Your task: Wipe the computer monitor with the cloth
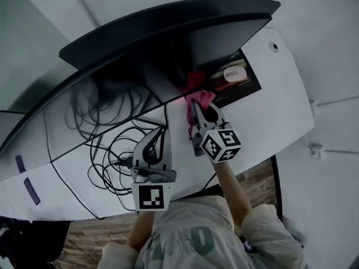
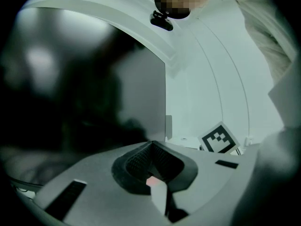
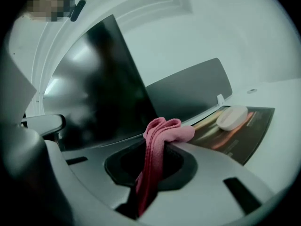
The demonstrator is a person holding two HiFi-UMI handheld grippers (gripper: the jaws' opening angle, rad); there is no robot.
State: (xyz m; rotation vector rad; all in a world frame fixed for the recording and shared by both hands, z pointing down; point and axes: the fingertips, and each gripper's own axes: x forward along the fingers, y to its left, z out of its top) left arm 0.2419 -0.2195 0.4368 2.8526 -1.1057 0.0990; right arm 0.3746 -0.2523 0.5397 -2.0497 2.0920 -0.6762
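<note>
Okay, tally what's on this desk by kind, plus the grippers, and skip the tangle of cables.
Monitor: 1
Pink cloth: 1
White mouse: 1
Mouse pad: 1
Grippers: 2 (left gripper shut with nothing in it, right gripper shut on the pink cloth)
Total: 6
</note>
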